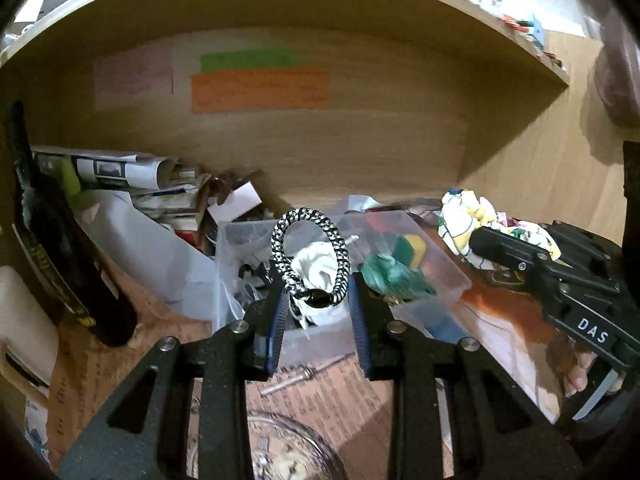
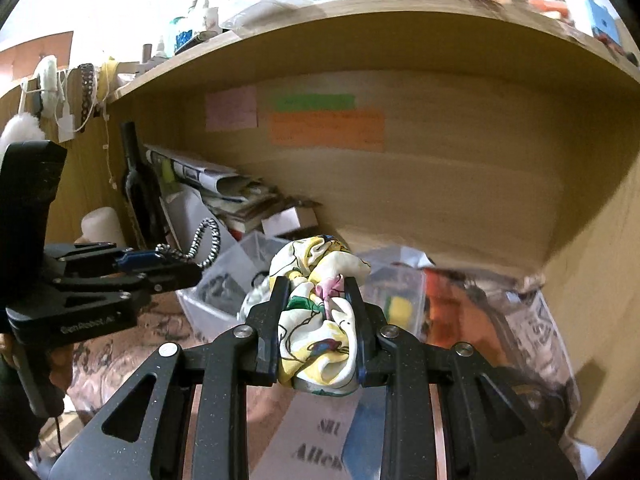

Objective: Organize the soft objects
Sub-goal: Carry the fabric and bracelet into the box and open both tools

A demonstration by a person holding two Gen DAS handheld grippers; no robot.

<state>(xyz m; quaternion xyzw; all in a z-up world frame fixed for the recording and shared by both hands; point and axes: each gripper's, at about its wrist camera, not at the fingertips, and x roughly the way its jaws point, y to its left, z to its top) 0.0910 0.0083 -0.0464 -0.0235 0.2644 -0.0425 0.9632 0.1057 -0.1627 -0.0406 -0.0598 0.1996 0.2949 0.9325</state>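
Note:
My left gripper [image 1: 316, 296] is shut on a black-and-white braided bracelet [image 1: 308, 256], gripping its dark clasp; the loop stands up above a clear plastic bin [image 1: 448, 276]. It also shows in the right wrist view [image 2: 200, 240], held by the left gripper [image 2: 176, 262]. My right gripper [image 2: 318, 300] is shut on a bunched white, yellow and green floral cloth [image 2: 320, 320]. In the left wrist view the cloth [image 1: 468, 220] and right gripper [image 1: 480, 240] sit at the right, beside the bin. A white cloth [image 1: 316, 272] and a green cloth [image 1: 392, 276] lie in the bin.
A dark wine bottle [image 1: 52, 248] stands at the left of the wooden shelf. Stacked newspapers [image 1: 120, 172] and a white bag [image 1: 152, 252] lie behind the bin. A glass bowl [image 1: 280, 448] sits near the front. Coloured sticky notes [image 1: 260, 88] are on the back wall.

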